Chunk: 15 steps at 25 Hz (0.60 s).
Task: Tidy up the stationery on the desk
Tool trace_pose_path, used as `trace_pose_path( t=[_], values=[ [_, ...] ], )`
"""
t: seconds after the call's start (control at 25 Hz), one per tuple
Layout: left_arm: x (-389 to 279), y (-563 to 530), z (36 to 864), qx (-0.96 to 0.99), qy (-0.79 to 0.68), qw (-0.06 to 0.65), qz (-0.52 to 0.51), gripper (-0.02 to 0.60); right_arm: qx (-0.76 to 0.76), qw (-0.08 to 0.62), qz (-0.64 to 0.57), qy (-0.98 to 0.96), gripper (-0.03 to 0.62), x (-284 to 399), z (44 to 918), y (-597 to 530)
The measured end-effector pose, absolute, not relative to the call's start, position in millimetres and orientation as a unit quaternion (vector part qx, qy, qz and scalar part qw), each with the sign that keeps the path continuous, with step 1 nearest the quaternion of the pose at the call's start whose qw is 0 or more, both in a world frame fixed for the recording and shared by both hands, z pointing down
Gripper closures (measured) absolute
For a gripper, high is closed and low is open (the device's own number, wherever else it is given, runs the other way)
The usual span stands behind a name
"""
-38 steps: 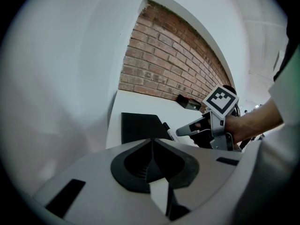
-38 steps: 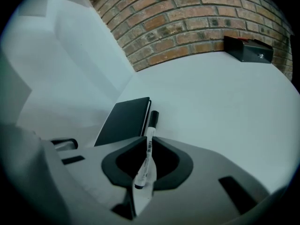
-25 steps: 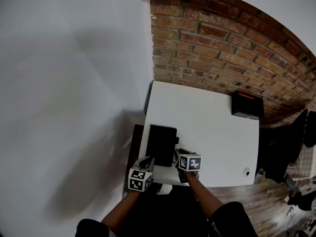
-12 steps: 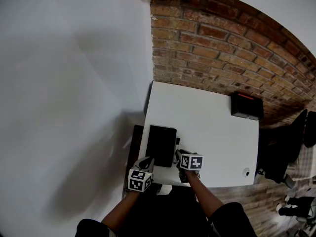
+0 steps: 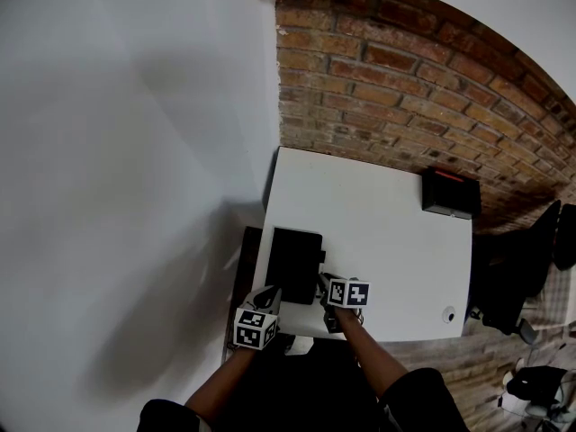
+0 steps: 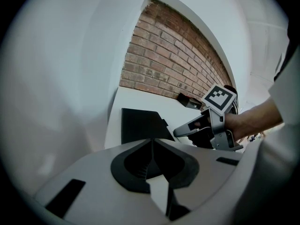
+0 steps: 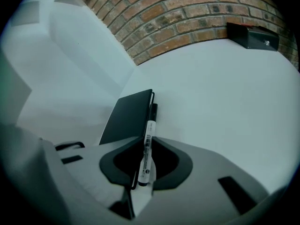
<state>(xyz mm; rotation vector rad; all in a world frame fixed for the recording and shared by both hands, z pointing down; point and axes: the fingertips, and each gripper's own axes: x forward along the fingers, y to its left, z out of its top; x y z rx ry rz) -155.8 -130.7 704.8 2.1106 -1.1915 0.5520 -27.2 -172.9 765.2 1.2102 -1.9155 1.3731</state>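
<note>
A black notebook (image 5: 294,264) lies flat near the front left of the white desk (image 5: 387,241). My right gripper (image 5: 325,283) hovers just right of it, shut on a white marker pen (image 7: 148,142) with a black cap. In the right gripper view the capped end points along the notebook's (image 7: 129,115) right edge. My left gripper (image 5: 269,296) is at the desk's front left corner, below the notebook, shut with nothing in it. In the left gripper view its jaws (image 6: 151,150) meet, with the notebook (image 6: 139,124) ahead and the right gripper (image 6: 199,127) to the right.
A black box with a red top (image 5: 449,192) stands at the desk's back right, next to the brick wall (image 5: 405,88). A small round object (image 5: 449,313) lies near the front right corner. A white wall (image 5: 135,196) runs along the left.
The right gripper's marker cube has tilted very slightly. Both hands stay in place and the pen remains held.
</note>
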Motion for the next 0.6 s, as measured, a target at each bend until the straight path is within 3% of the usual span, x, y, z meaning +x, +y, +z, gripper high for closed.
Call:
trace_pose_path(
  t=[0.6],
  values=[
    [-156.4, -131.2, 705.4, 0.805, -0.452, 0.322, 0.21, 0.555, 0.445, 0.162, 0.583, -0.66, 0.559, -26.1, 765.8, -172.2]
  ],
)
